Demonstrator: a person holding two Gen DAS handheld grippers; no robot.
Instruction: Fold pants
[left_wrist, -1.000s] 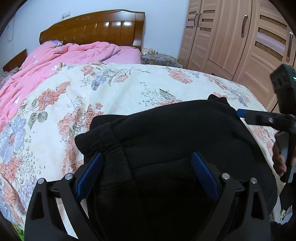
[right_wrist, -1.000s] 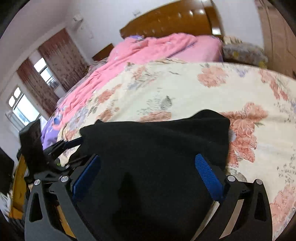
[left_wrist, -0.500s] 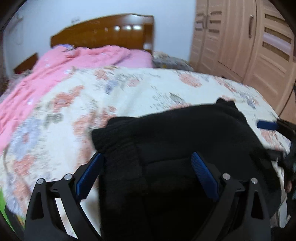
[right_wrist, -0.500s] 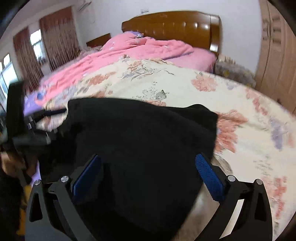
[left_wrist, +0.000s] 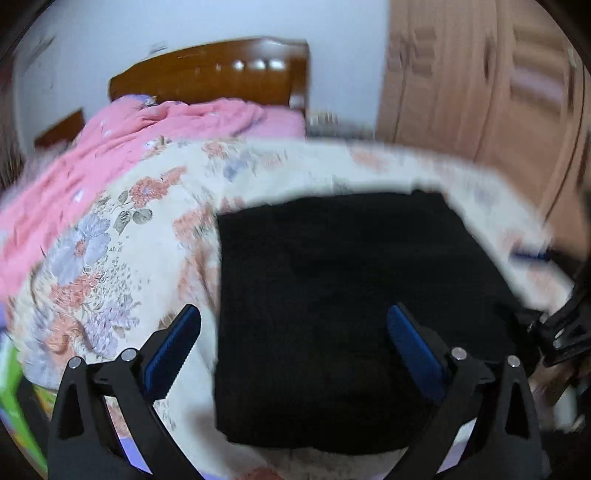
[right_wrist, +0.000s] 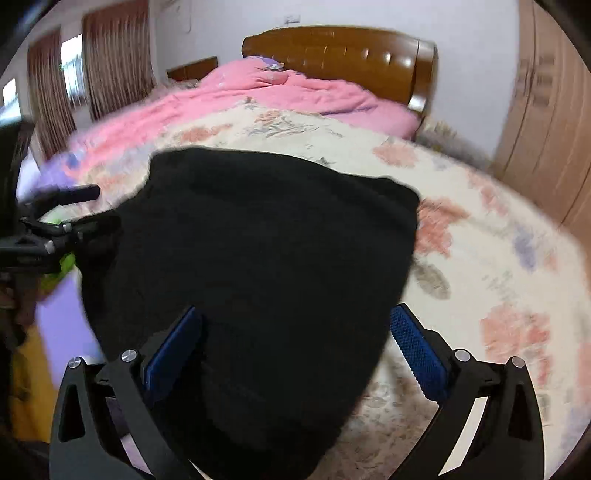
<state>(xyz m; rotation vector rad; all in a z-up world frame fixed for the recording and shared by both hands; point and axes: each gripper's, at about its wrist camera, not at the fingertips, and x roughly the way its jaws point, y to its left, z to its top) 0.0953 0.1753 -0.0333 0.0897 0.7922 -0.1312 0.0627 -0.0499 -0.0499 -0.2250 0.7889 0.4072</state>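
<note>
Pants (left_wrist: 351, 314) shifted rightward; floral quilt (left_wrist: 110, 258) surrounds them.

A bed (right_wrist: 343, 51) with a wooden headboard carries a floral quilt (left_wrist: 110, 266), a pink blanket (right_wrist: 280, 88), and folded black pants (left_wrist: 354, 295) on the quilt.

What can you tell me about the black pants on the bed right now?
The black pants are soft, thick-looking fabric, folded into a compact, roughly rectangular bundle lying flat on the floral cream quilt near the bed's foot. Blur hides seams and waistband. The left gripper and right gripper stand wide open above it; no pad presses on the cloth.
</note>
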